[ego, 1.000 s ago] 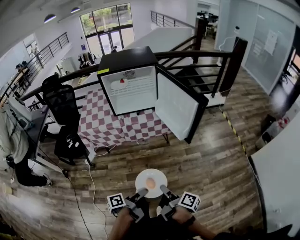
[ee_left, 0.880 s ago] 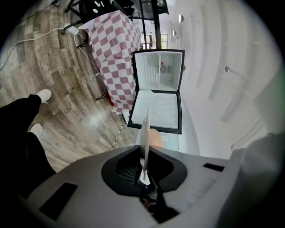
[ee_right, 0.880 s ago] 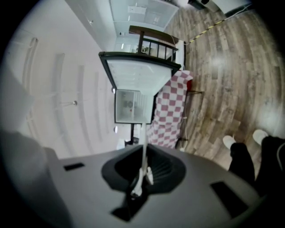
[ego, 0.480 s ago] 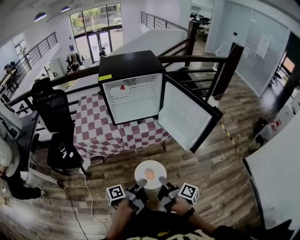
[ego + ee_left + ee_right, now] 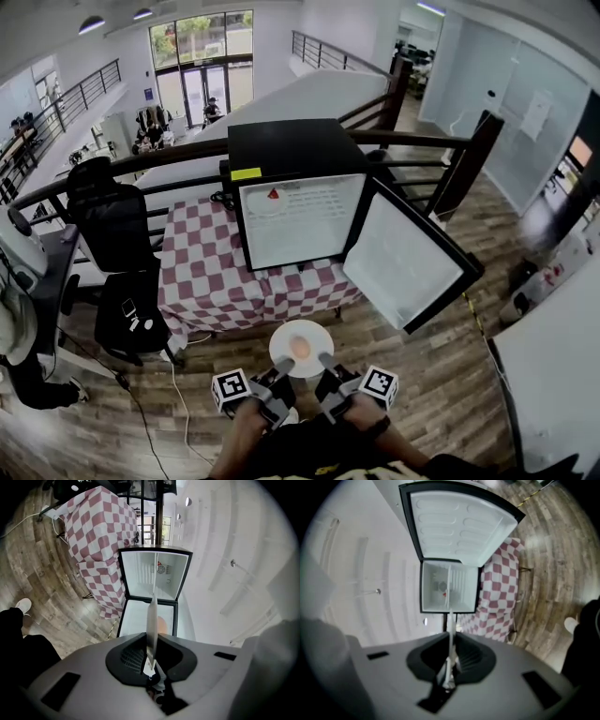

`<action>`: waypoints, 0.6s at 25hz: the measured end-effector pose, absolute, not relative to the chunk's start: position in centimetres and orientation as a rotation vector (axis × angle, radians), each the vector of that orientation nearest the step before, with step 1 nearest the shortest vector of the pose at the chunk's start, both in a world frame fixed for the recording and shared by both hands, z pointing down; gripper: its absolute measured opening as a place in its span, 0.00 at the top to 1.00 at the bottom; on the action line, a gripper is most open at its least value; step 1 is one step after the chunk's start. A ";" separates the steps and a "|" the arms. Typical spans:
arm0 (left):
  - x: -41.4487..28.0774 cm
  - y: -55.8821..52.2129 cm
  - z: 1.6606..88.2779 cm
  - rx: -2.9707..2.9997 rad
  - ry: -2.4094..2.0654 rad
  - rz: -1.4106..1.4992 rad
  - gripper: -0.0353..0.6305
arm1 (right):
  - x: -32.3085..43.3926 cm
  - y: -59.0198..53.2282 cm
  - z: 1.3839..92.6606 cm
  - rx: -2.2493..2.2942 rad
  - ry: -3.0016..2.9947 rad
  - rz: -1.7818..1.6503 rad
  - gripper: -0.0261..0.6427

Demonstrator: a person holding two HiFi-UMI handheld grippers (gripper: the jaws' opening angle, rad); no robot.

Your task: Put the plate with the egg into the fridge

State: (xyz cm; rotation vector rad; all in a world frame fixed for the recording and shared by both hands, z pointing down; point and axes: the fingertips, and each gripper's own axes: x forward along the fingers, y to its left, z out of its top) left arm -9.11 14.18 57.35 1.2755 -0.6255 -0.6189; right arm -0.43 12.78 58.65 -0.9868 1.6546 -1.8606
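Observation:
A white plate with a brown egg on it hangs level over the wooden floor, low in the head view. My left gripper is shut on its near left rim and my right gripper on its near right rim. In the left gripper view the plate stands edge-on between the jaws, with the egg just behind it. In the right gripper view the plate is a thin edge in the jaws. The black fridge stands ahead on a checkered table, its door swung open to the right.
A black office chair stands left of the table. A person is at a desk at the far left. A cable runs across the floor. A dark railing passes behind the fridge. A white counter fills the right edge.
The fridge and table have grown larger and shifted right in the head view as I came closer. The plate stays held in both grippers, level.

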 end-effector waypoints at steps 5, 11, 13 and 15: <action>-10.0 11.9 57.2 1.270 -0.612 -0.617 0.88 | -1.3 10.8 58.2 -1.014 1.645 -1.866 0.92; -10.1 9.1 56.4 1.274 -0.602 -0.619 0.88 | -1.5 7.8 57.4 -1.003 1.637 -1.851 0.92; -10.0 7.9 56.0 1.277 -0.607 -0.620 0.88 | -1.5 6.6 57.2 -0.988 1.627 -1.849 0.92; -9.9 6.4 55.9 1.285 -0.616 -0.617 0.88 | -1.4 5.1 57.2 -0.971 1.618 -1.851 0.92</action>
